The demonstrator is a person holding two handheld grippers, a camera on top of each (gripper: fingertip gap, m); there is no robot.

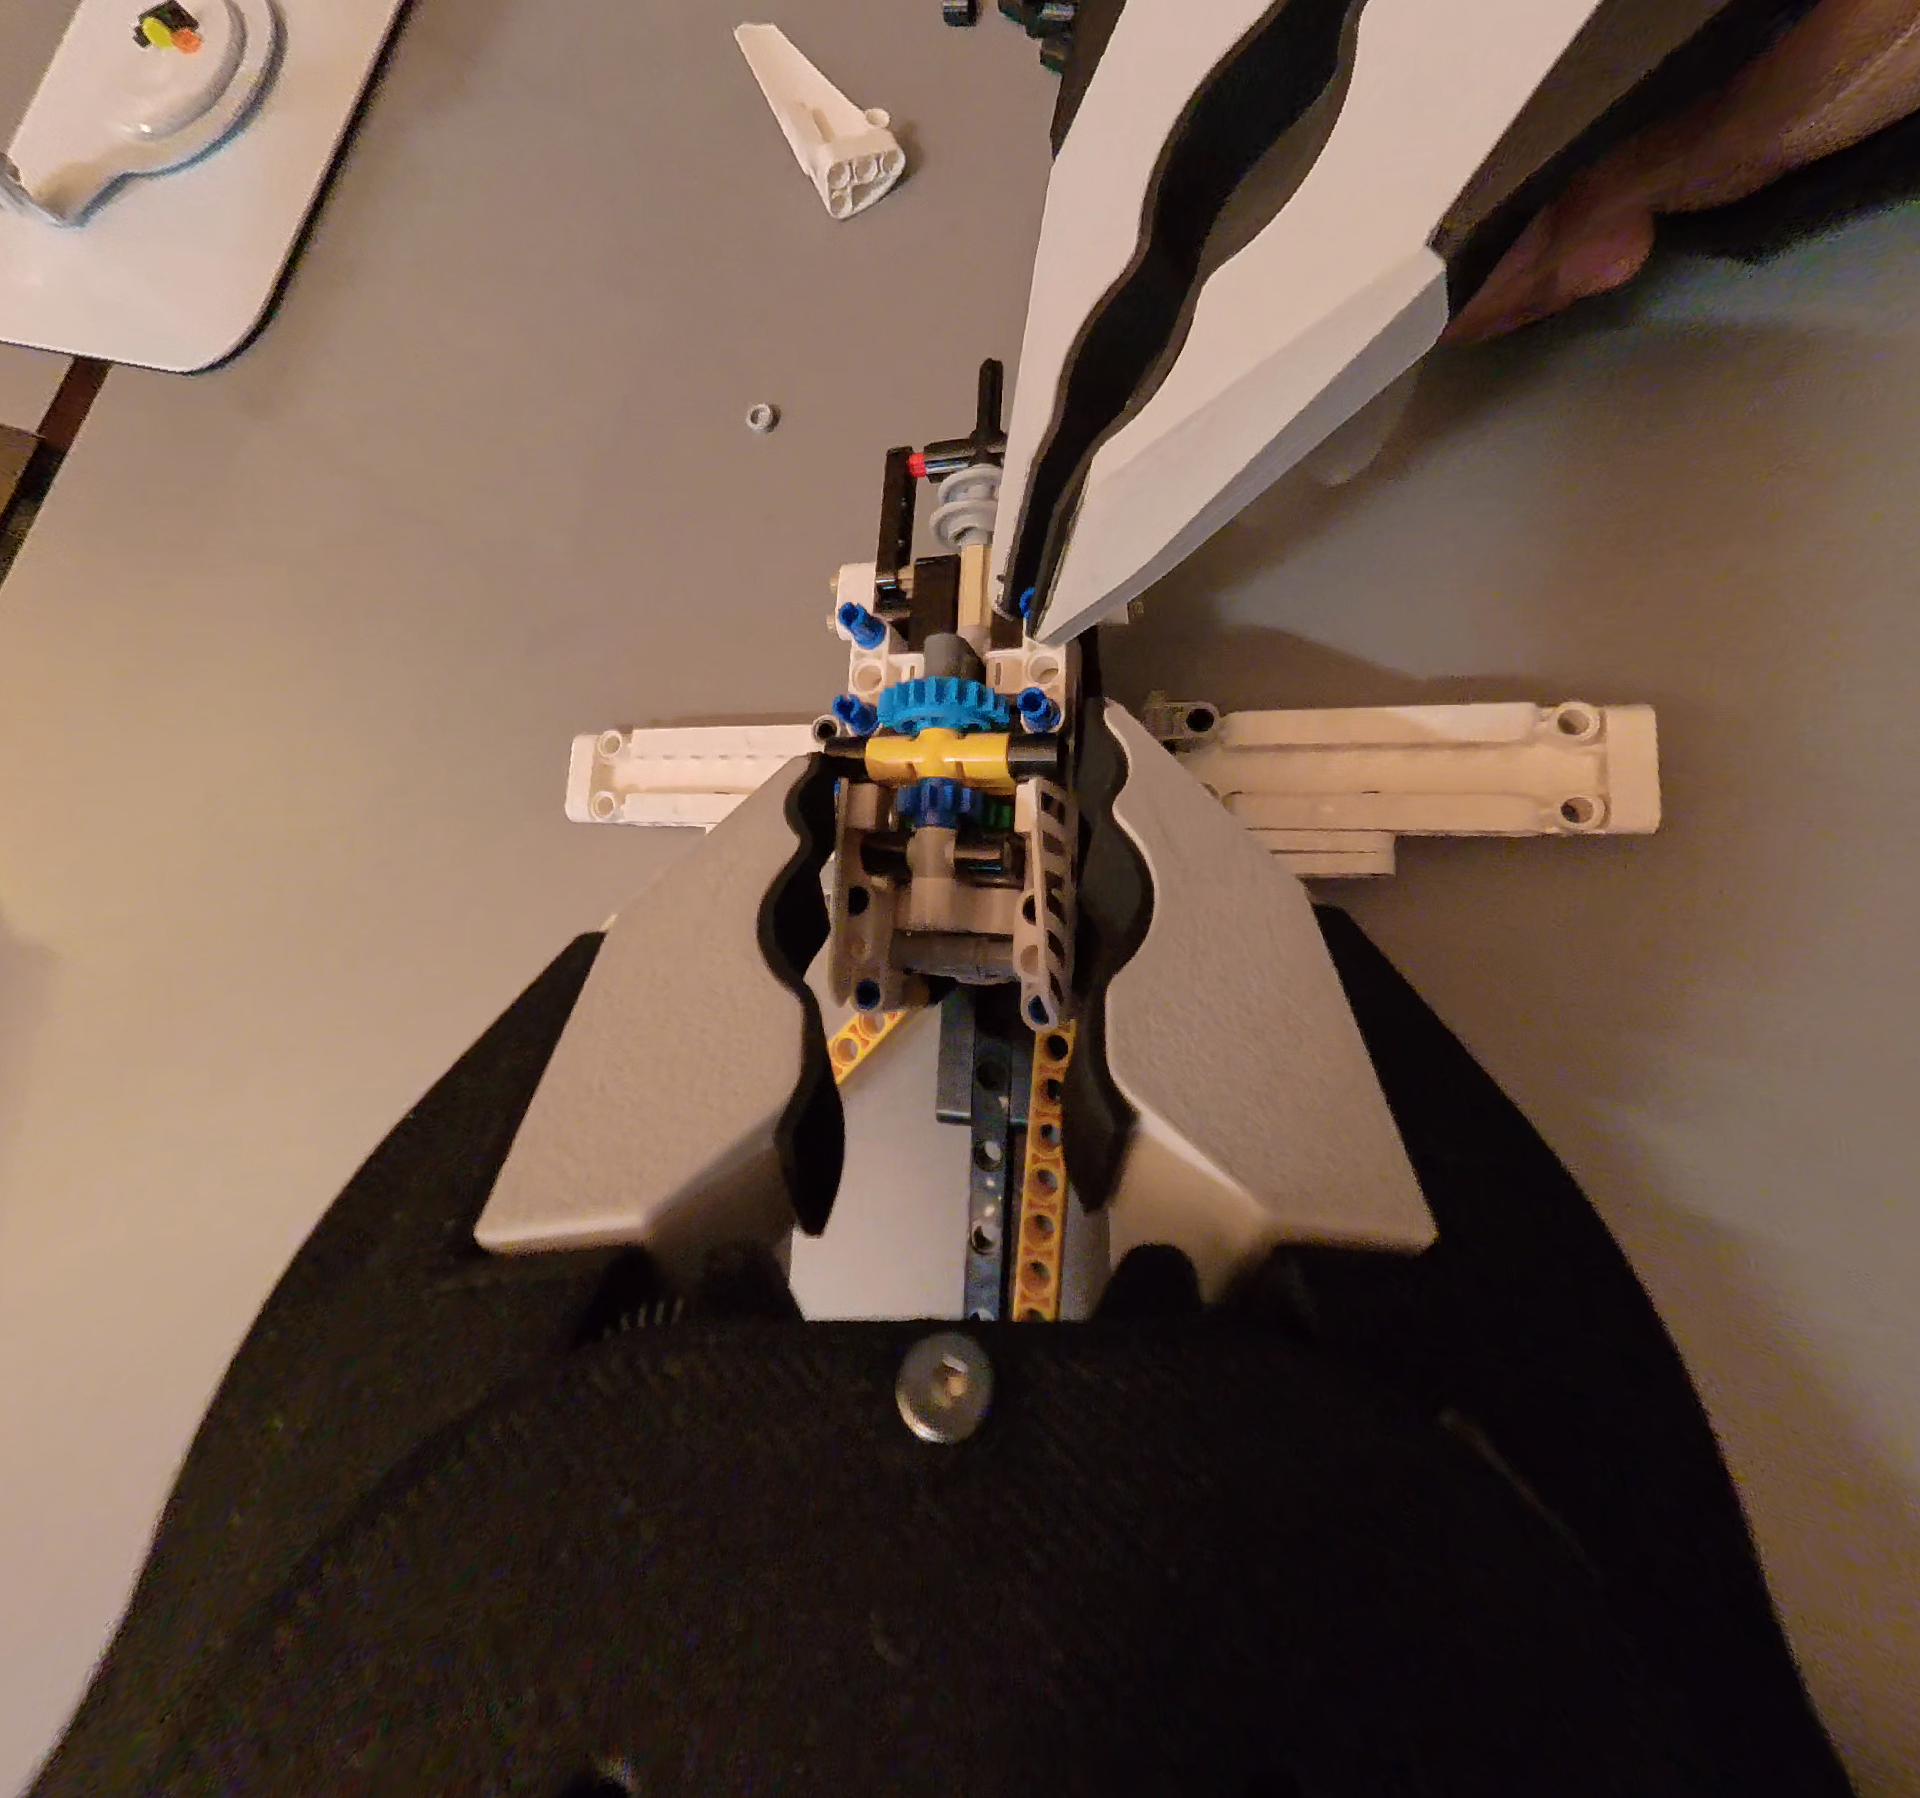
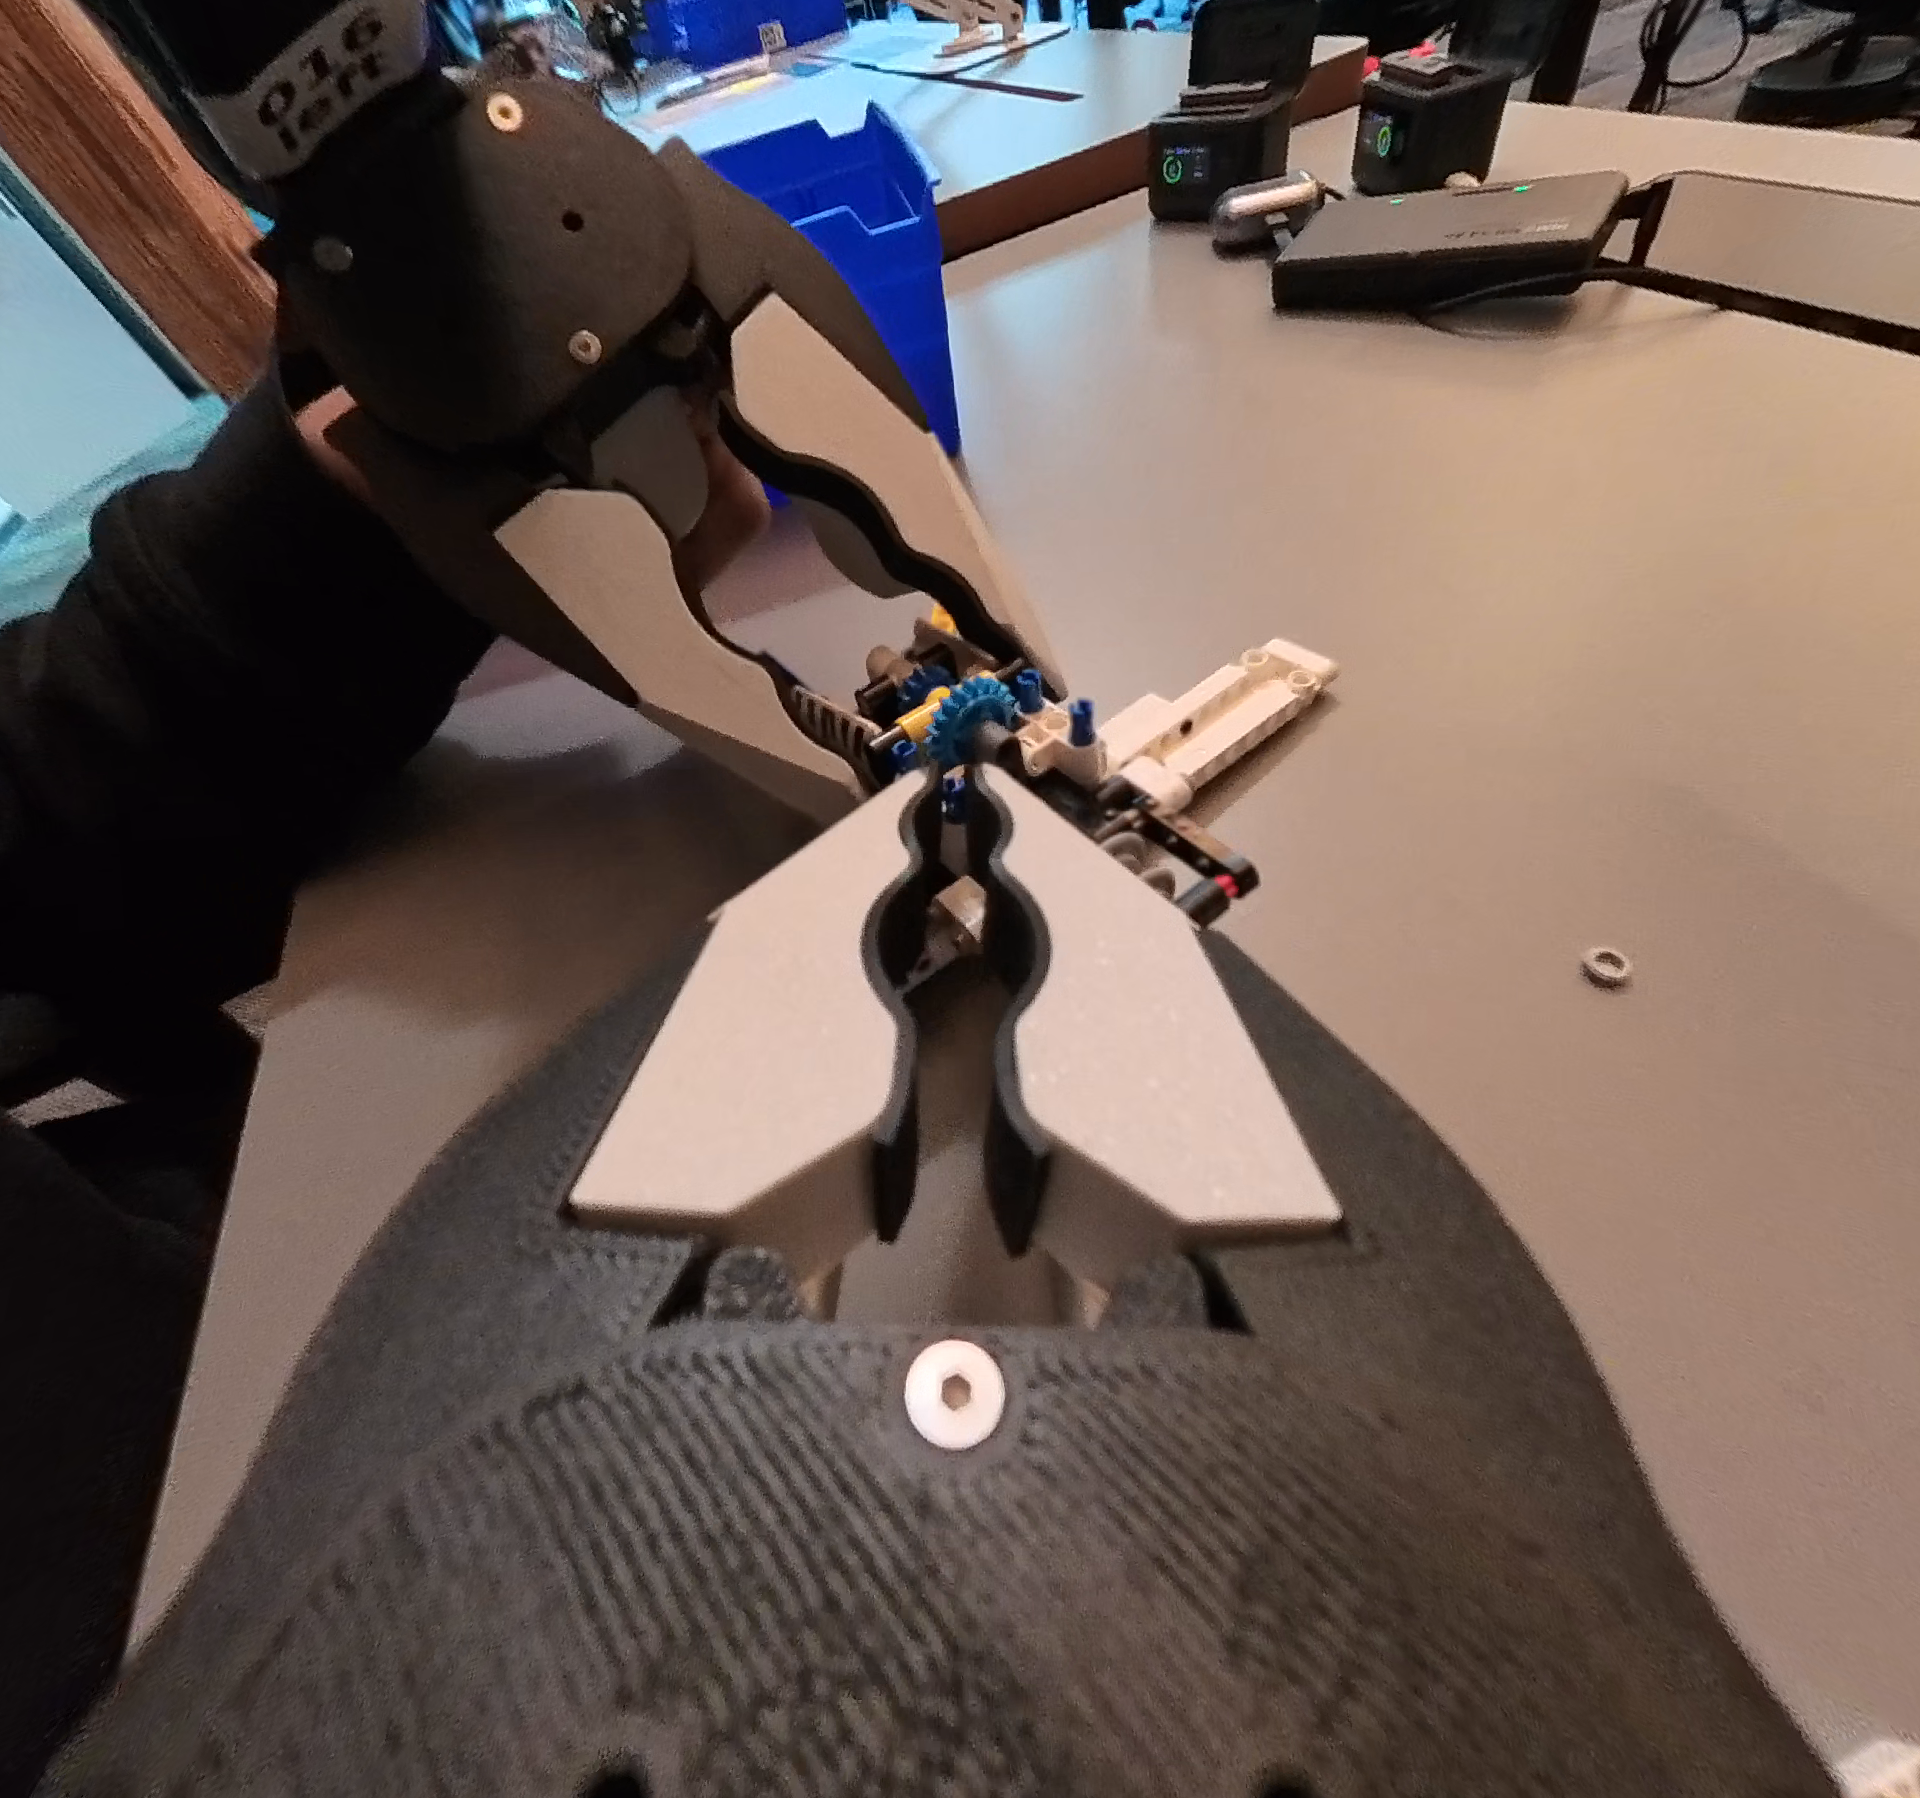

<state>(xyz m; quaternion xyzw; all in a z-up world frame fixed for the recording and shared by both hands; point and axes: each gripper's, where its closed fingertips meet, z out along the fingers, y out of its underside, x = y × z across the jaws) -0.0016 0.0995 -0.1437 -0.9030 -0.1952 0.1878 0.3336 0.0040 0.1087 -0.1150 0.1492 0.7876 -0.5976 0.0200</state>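
Plastic, mostly white and tan, makes up the toy-brick model point(image 1: 940, 792) that lies on the grey desk point(image 1: 416, 813), with a blue gear point(image 1: 920, 704) and a yellow connector point(image 1: 930, 754) at its middle and white wing-like panels point(image 1: 1434, 772) spreading to either side. My left tongs point(image 1: 961, 813) straddle the model's tan frame at a middling width, the black wavy pads point(image 1: 1107, 855) pressed along its two flanks, so the body is clamped and steadied. My right tongs point(image 2: 954, 792) come in steeply from the far side, their tips pinched together on a small blue pin point(image 2: 952, 798) that stands at the model's edge just beside the gear. To handle this well I judge the left grasp should stay firm and level while the right works only along the pin's own axis, since a sideways pull could twist the frame or slip off so small a part. A loose grey ring point(image 1: 762, 417) and a white wedge-shaped piece point(image 1: 831, 122) lie well apart on the desk beyond.
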